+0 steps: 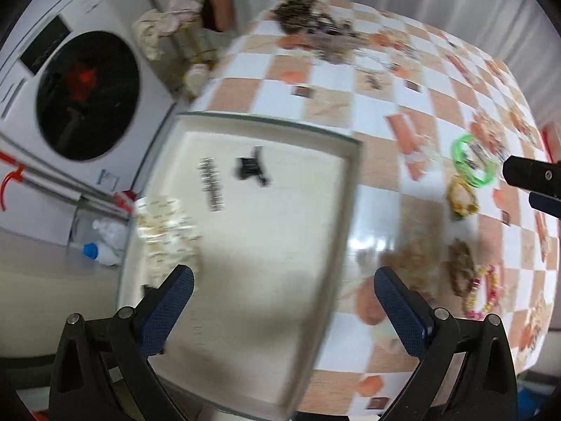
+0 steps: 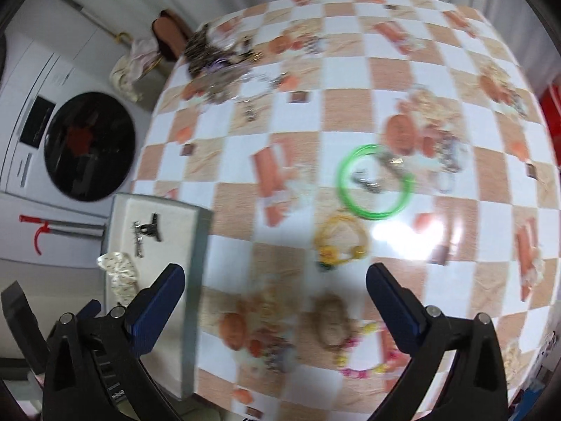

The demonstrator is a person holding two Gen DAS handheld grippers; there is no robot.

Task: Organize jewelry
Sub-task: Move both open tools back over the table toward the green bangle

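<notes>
The left claw (image 1: 284, 298) stands wide open over the shallow cream-white tray (image 1: 345, 140) at the left edge of the tabletop (image 1: 368, 80), which has an orange and white checkered cover; nothing is between its blue-padded fingers (image 1: 168, 312). In the tray lie a black clip-like piece (image 1: 250, 170), a silver chain piece (image 1: 210, 186) and a cream fabric scrunchie with small dots (image 1: 164, 235).

The right claw (image 2: 275, 301) is also wide open and holds nothing. It hangs above the tabletop, to the right of the tray. Under it lie a brown woven bracelet (image 2: 329, 321) and a string of pink and yellow beads (image 2: 357, 365). Further from it are a yellow bracelet (image 2: 342, 242) and a thin green plastic ring (image 2: 373, 182) with small metal pieces inside. A tangled pile of dark jewelry (image 2: 214, 56) lies at the far corner. Both views are blurred.
</notes>
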